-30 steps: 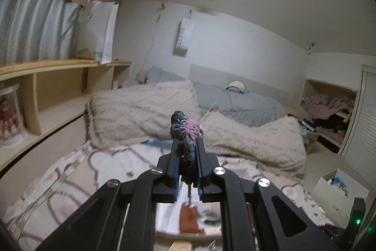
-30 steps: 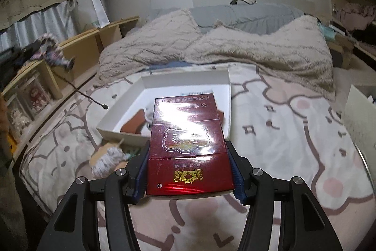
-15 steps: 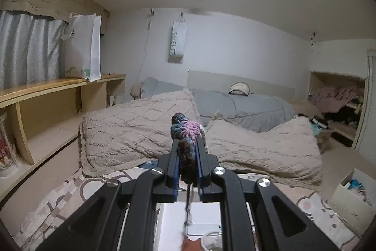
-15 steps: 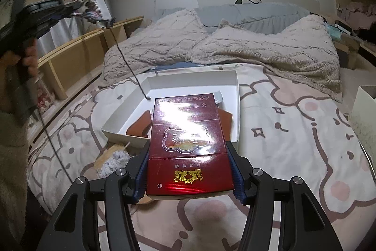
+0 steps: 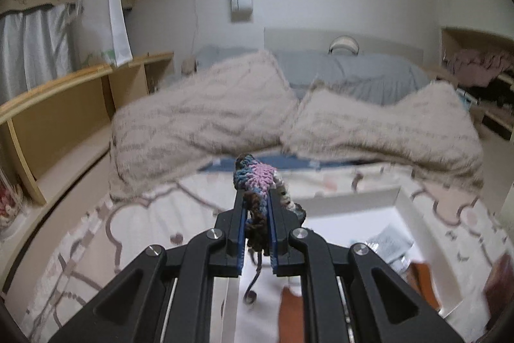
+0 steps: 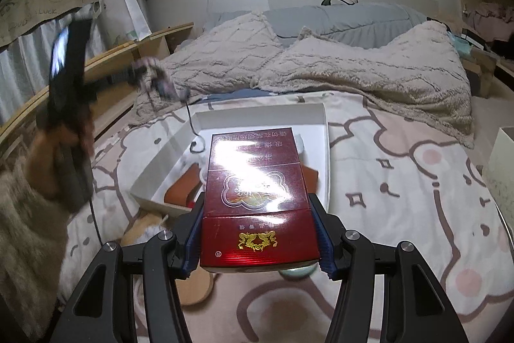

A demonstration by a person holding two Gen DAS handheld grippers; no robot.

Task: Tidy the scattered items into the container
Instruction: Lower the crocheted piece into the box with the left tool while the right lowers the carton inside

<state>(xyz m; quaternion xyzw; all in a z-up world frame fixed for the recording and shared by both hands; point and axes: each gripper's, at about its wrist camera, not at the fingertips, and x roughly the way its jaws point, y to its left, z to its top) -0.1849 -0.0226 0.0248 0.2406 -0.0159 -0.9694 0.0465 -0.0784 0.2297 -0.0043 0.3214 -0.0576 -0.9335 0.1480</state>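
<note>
Lowered since before, the left gripper [image 5: 256,208] pinches a crocheted piece [image 5: 255,179] above the white box [image 5: 404,208]. Only the right-wrist view shows the right gripper [image 6: 258,233] clamping a red pack [image 6: 257,201].

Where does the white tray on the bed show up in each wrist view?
Left wrist: white tray lies lower right, behind and partly under the left gripper, which is shut on the crochet piece.
Right wrist: white tray sits centre, partly covered by the red box clamped in the right gripper.
Shared landmark: the beige blanket lies just beyond the tray in both.
</note>
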